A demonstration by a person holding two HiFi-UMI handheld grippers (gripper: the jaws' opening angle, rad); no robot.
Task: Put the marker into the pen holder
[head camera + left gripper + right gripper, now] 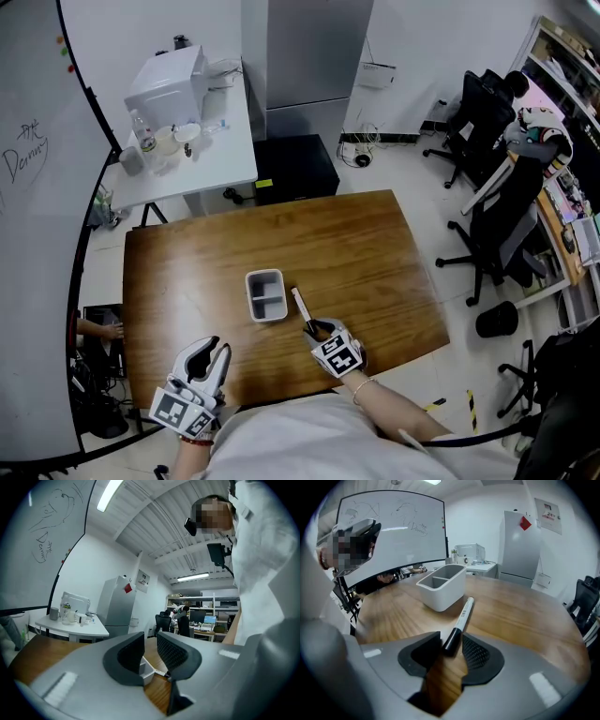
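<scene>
A white marker point(301, 307) with a black cap lies flat on the brown wooden table point(366, 253), just right of the grey two-compartment pen holder point(265, 294). My right gripper point(317, 330) points down at the marker's near end. In the right gripper view the black cap of the marker point(463, 616) sits between the jaws of the right gripper point(451, 641), which stand open wider than the cap; the pen holder point(440, 588) is beyond. My left gripper point(211, 352) hovers level near the table's front edge, open and empty point(150, 644), with the pen holder point(146, 670) seen through its gap.
A white side table point(202, 155) with a box and bottles stands behind the wooden table, beside a black cabinet point(295, 167). A whiteboard point(37, 206) curves along the left. Office chairs point(497, 225) and desks fill the right.
</scene>
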